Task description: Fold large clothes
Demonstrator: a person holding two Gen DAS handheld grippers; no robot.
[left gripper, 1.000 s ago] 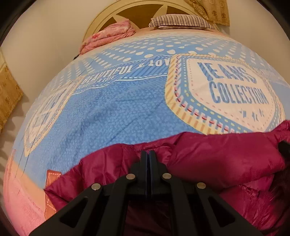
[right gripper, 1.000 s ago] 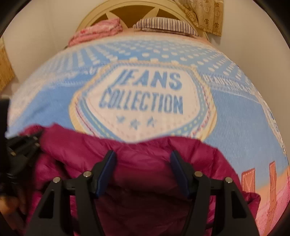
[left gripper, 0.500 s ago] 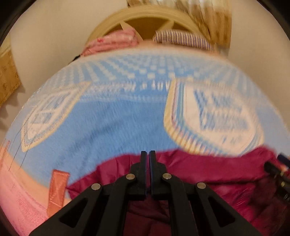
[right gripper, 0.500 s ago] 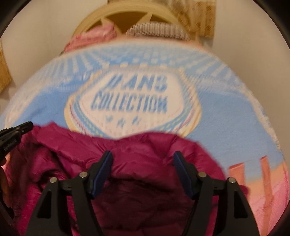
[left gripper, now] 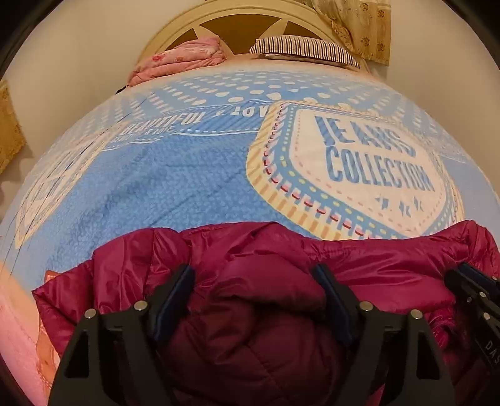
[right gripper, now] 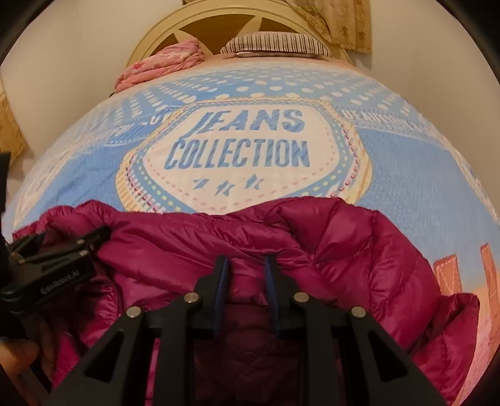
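A puffy magenta down jacket (left gripper: 265,281) lies bunched at the near edge of a blue printed bedspread (left gripper: 187,175). My left gripper (left gripper: 251,271) hovers over the jacket's left part. Its jaws are opening wide, and a mound of fabric bulges between them without being pinched. My right gripper (right gripper: 246,259) is over the jacket (right gripper: 343,243) further right, its jaws closing narrowly with a fold of fabric squeezed between the blue pads. The right wrist view shows the left gripper (right gripper: 93,237) at the left edge. The left wrist view shows the right gripper (left gripper: 462,278) at the right edge.
A folded pink quilt (left gripper: 184,59) and a striped pillow (left gripper: 300,47) lie at the far end by the cream headboard (left gripper: 175,34). Patterned curtains (left gripper: 359,25) hang beyond. A hand (right gripper: 15,356) shows at the lower left of the right wrist view.
My left gripper's jaws went from shut to wide apart over the jacket. My right gripper's jaws narrowed from wide apart onto a fold of the jacket.
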